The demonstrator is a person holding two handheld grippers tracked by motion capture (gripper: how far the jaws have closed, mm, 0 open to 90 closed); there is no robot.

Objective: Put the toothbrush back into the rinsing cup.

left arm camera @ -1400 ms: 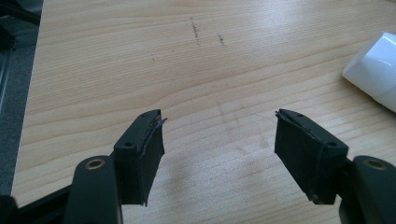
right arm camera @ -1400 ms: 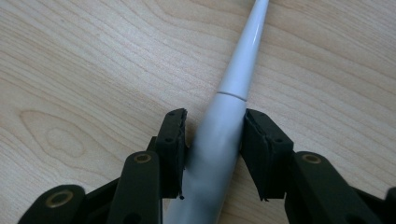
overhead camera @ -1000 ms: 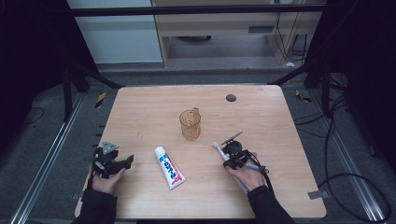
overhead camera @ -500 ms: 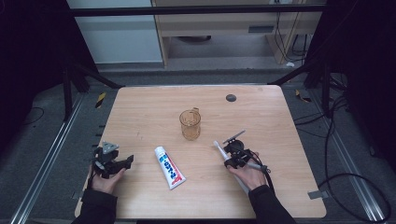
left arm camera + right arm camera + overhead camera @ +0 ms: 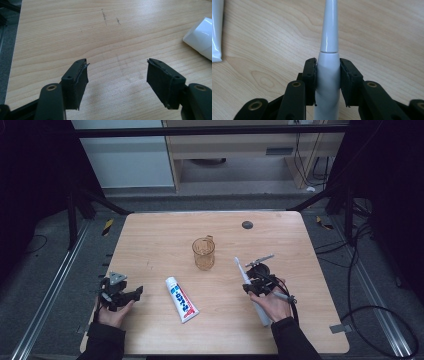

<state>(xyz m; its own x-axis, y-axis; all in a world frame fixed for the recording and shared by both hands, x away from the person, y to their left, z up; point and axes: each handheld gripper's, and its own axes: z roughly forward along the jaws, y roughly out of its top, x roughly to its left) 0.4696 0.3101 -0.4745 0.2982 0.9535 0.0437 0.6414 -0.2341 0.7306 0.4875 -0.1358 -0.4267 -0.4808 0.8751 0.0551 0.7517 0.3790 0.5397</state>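
A person at a wooden table is pinching an electric toothbrush in the right gripper, its two black fingers pressing against either side of the white handle just below the seam where the narrower neck begins. Gripping there, at the thick part of the body, is probably giving the pads a broad, steady surface, while the head is pointing away from the person, toward the cup. The brush is lying low over the right half of the table, its lower end passing under the person's right hand; whether it is touching the wood cannot be told.

The left gripper is resting near the table's left edge, fingers spread wide with nothing between them, seemingly kept clear and waiting. A toothpaste tube is lying flat between the two grippers, white cap toward the far side.

The toothbrush is looking glossy white and smooth, tapering from a thick handle to a slim neck, with a small bristled head at the tip
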